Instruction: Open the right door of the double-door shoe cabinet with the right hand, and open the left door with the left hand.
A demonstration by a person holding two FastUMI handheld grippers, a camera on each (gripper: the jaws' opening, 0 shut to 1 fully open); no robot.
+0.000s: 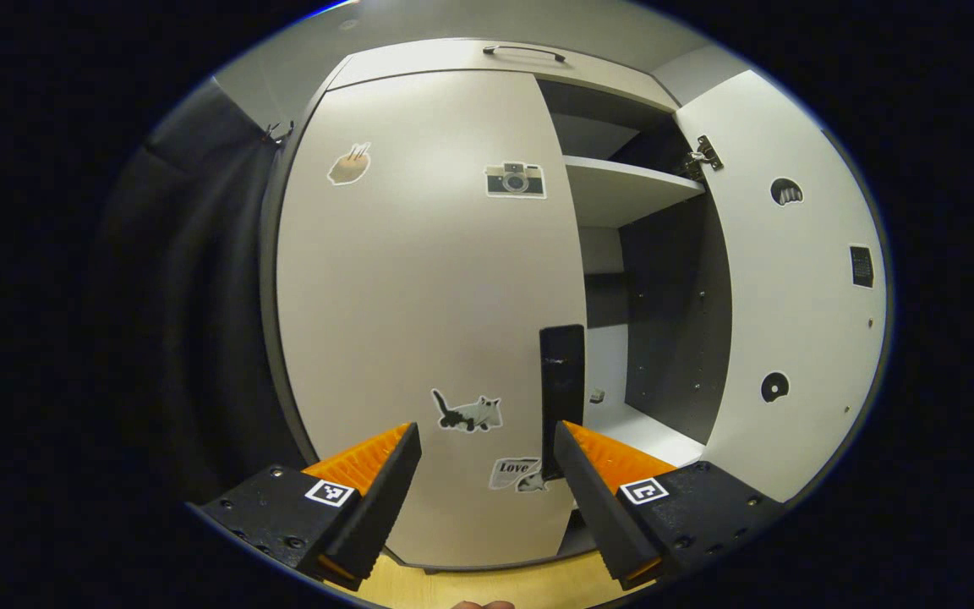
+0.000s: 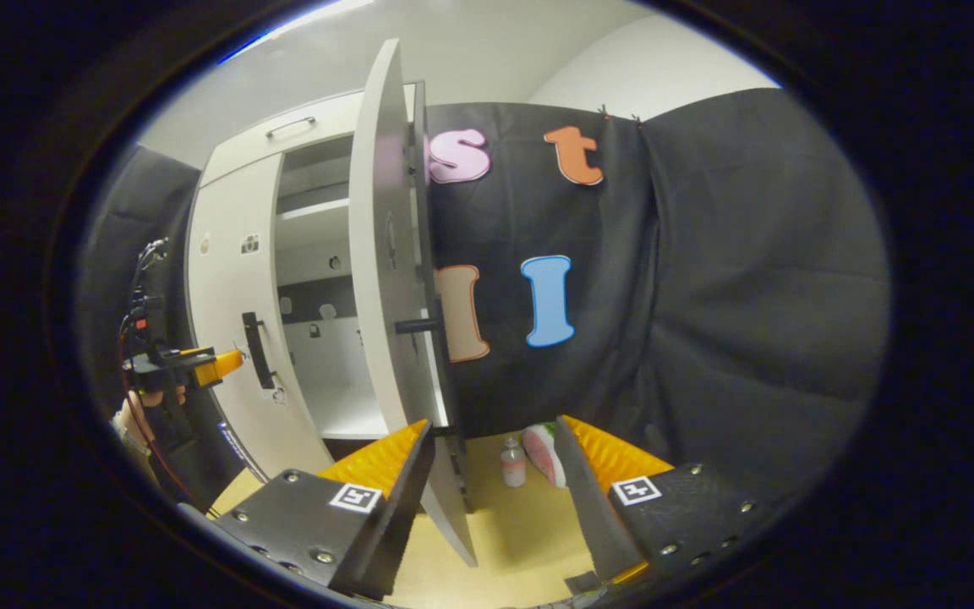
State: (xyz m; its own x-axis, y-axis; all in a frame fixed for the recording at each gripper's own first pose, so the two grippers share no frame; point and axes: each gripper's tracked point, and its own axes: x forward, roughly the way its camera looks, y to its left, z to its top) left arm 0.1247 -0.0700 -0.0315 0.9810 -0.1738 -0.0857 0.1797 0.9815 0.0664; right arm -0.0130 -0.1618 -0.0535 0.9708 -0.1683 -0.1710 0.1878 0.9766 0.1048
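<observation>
Left gripper (image 1: 487, 440) is seen with jaws spread wide, nothing held between them, aimed at the lower part of the left door (image 1: 428, 304) of the shoe cabinet (image 1: 453, 59); the door's dark vertical handle (image 1: 561, 381) is seen just above the right-hand finger, contact cannot be told. Left door is shut, stickers are carried on its face: a camera (image 1: 516, 180) high up, a cat (image 1: 467, 412) low near the fingers. Right door (image 1: 791, 279) is swung open beside it, a shelf (image 1: 622, 190) and dark inner wall are exposed inside the cabinet, a hinge (image 1: 703, 156) is seen at the top of the open door. Right gripper (image 2: 494, 444) is also spread wide and empty, the open right door's edge (image 2: 381, 254) is placed just ahead of its left-hand finger, its handle (image 2: 419, 326) sticking out. Past that door, on the wooden floor (image 2: 521, 524), a small bottle (image 2: 512, 463) and a shoe (image 2: 543, 452) are seen. The other gripper (image 2: 199, 365) is seen farther off by the left door's handle
</observation>
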